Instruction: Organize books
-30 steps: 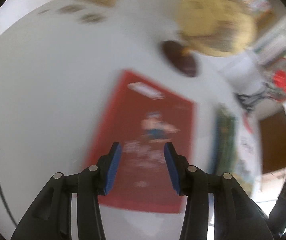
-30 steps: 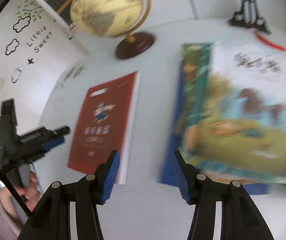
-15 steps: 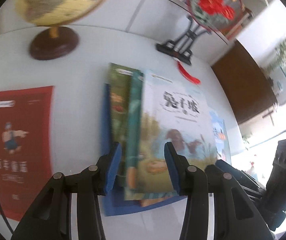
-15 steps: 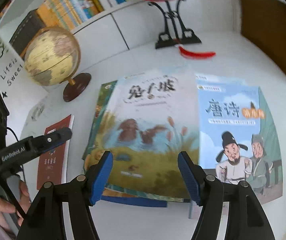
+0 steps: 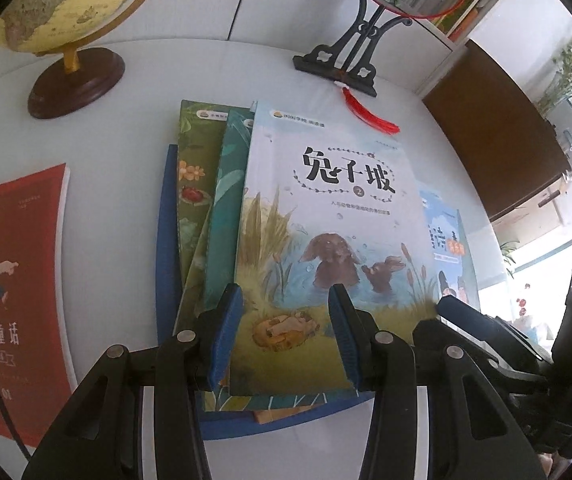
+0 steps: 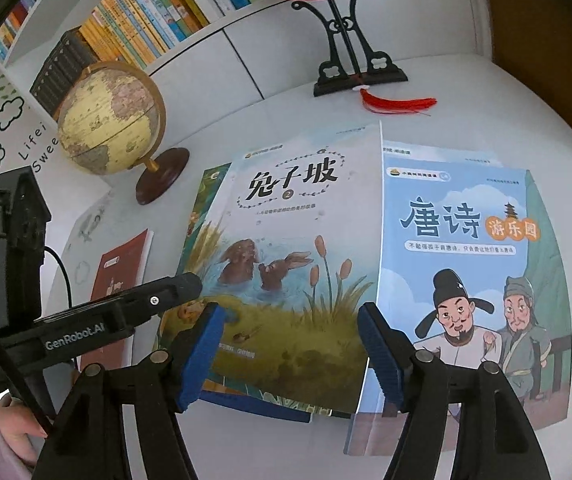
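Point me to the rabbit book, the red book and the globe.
rabbit book (image 5: 337, 208), left wrist view, on the pale upper cover by the title.
red book (image 5: 18, 264), left wrist view, on the middle of the red cover.
globe (image 6: 108, 120), right wrist view, on the yellow sphere.

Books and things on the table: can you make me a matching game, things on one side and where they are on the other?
Things:
1. rabbit book
2. red book
3. globe
4. red tassel

Places:
A. lying alone, left of the pile
B. in front of the black fan stand
C. top of the pile
D. standing on a round brown base

Pairs: 1-C, 2-A, 3-D, 4-B
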{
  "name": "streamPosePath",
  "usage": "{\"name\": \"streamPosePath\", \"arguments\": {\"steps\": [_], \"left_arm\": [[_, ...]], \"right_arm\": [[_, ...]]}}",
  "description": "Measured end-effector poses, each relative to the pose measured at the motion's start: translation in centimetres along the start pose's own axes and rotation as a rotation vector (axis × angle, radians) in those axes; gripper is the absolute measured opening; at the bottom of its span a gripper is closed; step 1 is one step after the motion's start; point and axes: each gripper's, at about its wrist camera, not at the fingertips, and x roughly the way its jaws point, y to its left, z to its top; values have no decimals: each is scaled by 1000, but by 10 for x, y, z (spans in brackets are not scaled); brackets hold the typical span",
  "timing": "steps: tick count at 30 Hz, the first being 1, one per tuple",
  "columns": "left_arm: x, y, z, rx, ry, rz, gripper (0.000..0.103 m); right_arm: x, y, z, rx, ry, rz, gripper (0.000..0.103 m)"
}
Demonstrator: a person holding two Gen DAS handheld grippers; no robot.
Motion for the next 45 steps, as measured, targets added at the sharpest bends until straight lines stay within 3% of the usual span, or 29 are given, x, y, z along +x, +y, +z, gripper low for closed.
{"name": "streamPosePath", "arguments": {"steps": [4,5,6,8,11,12,15,19,26,28,29,31,32,34,35,39,45], "left_arm": [[2,3,1,-10,2,-3,43],[2,4,2,-16,3,0,43],[4,7,2,-24,9,1,43],[4,10,3,-37,4,-18,43],[6,7,5,-23,9,-13,45],[7,5,6,-14,8,-14,50],[11,-3,6,-3,8,-65,81],[16,-18,1,65,-5,-40,97],[16,-15,1,73,-12,-58,97],[16,-16,1,70,-9,-50,91],[16,-16,1,70,-14,-46,90],[14,-18,-1,73,-18,-60,67],[13,-19,-3,81,-24,-41,63],[12,-20,-7,103,-35,-7,53],[9,-18,-8,93,-41,-10,50],[1,-5,-12,23,-54,-69,34],[-9,3,-42,-21,-15,-94,34]], "right_arm": [[2,-4,-1,3,2,34,74],[2,-7,-2,9,0,26,76],[3,-8,-2,15,5,-3,88],[13,-19,-4,58,89,-58,92],[7,-29,-7,84,46,9,96],[6,-33,-7,101,36,44,101],[5,-39,-7,112,21,93,103],[7,-37,-6,89,42,72,103],[14,-35,-4,63,64,31,103],[14,-35,-3,64,66,28,103],[13,-35,-3,68,63,14,98],[10,-34,-3,80,52,-47,61],[7,-33,-2,81,42,-83,40],[1,-33,0,116,25,-74,35],[-2,-33,0,113,11,-78,28],[-19,-31,2,78,-39,-72,14],[-30,-14,-8,-24,0,-102,12]]}}
